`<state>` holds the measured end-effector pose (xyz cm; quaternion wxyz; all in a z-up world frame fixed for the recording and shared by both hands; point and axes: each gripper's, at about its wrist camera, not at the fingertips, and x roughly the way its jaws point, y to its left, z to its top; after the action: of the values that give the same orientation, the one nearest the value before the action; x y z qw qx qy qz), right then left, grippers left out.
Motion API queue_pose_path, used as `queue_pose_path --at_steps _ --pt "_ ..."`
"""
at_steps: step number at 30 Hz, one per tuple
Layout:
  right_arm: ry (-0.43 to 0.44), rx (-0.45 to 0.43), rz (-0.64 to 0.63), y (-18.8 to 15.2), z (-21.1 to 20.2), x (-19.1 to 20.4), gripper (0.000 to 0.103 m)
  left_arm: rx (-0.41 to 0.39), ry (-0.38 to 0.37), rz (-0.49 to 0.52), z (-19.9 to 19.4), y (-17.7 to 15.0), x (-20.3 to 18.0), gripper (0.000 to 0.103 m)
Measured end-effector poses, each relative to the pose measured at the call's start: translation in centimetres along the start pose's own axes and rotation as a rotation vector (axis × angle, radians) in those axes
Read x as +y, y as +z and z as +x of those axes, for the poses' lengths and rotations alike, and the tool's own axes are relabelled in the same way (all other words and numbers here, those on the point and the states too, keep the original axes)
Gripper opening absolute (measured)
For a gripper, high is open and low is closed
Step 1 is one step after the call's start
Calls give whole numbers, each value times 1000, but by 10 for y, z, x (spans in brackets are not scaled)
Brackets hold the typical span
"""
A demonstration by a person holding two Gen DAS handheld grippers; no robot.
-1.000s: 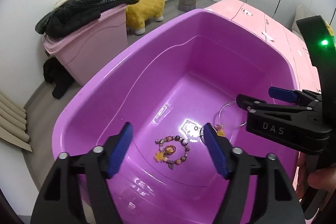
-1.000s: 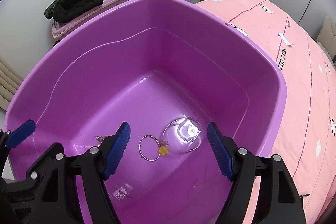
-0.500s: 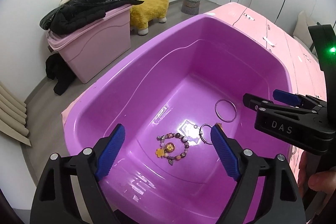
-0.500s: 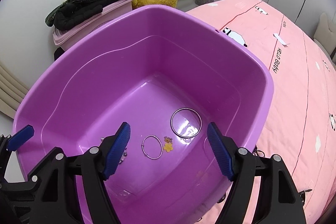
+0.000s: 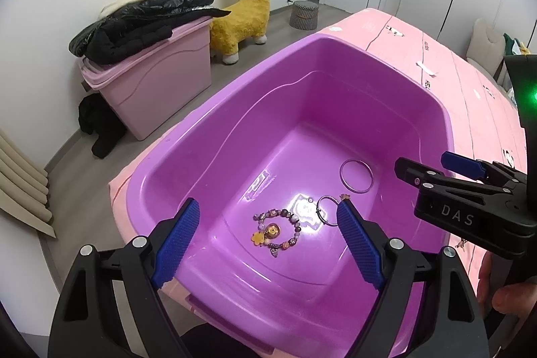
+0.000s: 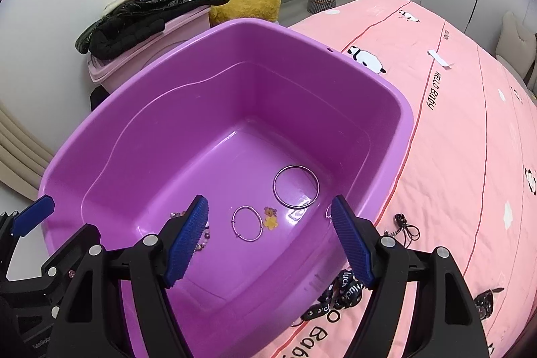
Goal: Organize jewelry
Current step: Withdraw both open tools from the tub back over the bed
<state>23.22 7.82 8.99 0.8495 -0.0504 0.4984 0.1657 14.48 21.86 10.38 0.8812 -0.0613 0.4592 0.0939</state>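
A purple plastic tub (image 5: 214,109) (image 6: 141,96) stands on a pink bed. On its floor lie a beaded charm bracelet (image 5: 276,232), a thin ring with a yellow flower charm (image 5: 326,211) (image 6: 247,223) and a larger plain bangle (image 5: 356,175) (image 6: 296,186). My left gripper (image 5: 268,240) is open and empty, above the tub's near rim. My right gripper (image 6: 268,240) is open and empty, above the tub's near right corner; it also shows in the left wrist view (image 5: 446,180). A black cord necklace (image 6: 406,228) and black lettered items (image 6: 342,294) lie on the bed beside the tub.
The pink bedspread (image 6: 470,139) stretches to the right and back. On the floor to the left stand a pink storage box (image 5: 151,82) with black jackets (image 5: 144,22) on it and a yellow alpaca toy (image 5: 248,2). A small basket (image 5: 303,14) stands near the doors.
Both grippers have pulled up and back from inside the tub; more of the tub and bed shows. The larger bangle now lies flat on the tub floor. Both stayed open.
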Motion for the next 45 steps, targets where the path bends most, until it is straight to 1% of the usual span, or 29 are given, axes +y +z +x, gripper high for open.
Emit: queue_pose_path --at_steps 11,19,22,29,36,41,45 --pt "26 -30 26 -18 -27 -7 72 -22 7 17 -26 -11 -6 83" --pt "42 -75 76 -49 -61 -28 72 -38 -13 53 -46 -30 -20 84" --pt "36 -86 105 -63 -68 -41 72 -45 -22 68 -54 -37 -27 88" --pt "24 -106 193 -111 -86 -78 72 -54 -67 124 -65 -59 -57 91" --pt "-35 -125 284 -178 -107 -122 73 -70 -146 164 -76 -87 -88 93" --pt "-88 -130 326 -226 -119 -146 73 -81 -196 186 -83 -108 -107 93" --pt "-115 -143 373 -260 -129 -165 73 -87 -221 198 -86 -123 -120 93"
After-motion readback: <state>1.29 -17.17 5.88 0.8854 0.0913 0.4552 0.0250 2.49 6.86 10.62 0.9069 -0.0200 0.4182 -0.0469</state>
